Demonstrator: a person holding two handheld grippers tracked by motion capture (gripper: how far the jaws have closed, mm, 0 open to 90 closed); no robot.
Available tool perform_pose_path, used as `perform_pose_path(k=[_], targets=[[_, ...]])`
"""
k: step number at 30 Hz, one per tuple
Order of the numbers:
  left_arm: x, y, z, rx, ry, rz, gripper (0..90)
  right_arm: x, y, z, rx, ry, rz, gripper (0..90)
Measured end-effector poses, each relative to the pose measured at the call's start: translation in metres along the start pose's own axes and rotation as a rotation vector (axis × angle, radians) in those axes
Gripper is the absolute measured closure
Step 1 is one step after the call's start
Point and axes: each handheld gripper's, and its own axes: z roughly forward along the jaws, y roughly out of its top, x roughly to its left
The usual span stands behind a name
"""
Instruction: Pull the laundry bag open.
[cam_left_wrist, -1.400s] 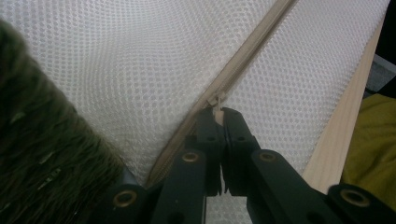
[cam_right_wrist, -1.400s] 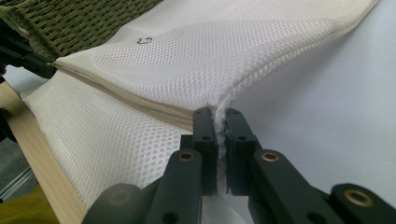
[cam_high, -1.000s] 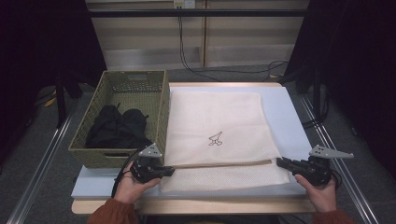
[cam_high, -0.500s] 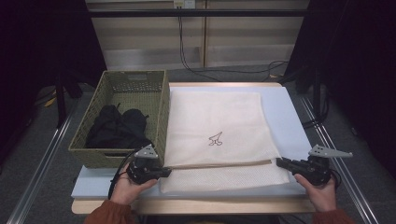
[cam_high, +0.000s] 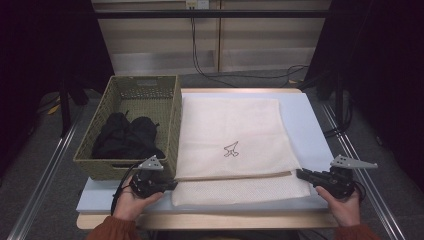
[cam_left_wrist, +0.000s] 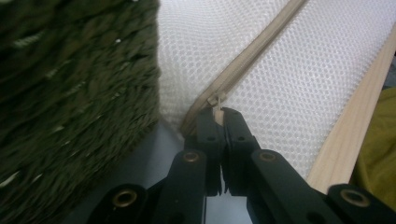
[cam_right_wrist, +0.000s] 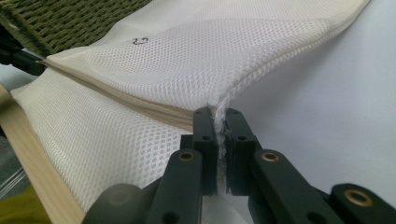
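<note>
White mesh bag (cam_high: 232, 150) lies flat, centre of frame, beside the green basket (cam_high: 170, 125). Left gripper (cam_left_wrist: 218, 114) pinches its zipper pull (cam_left_wrist: 215, 101), lower left; right gripper (cam_right_wrist: 220, 116) clamps the bag's edge, lower right.

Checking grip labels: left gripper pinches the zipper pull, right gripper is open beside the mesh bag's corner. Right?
Not quite. The right gripper is not open: its jaws are shut on the mesh bag at its corner, as the right gripper view shows. The left gripper does pinch the zipper pull.
</note>
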Motion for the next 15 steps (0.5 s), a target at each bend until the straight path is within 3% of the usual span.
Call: perform_pose_path(k=[15], targets=[[0.0022, -0.0055, -0.0034, 0.005, 0.014, -0.014, 87.2, 0.0002, -0.0003, -0.0001, 0.006, -0.003, 0.001, 84.9]])
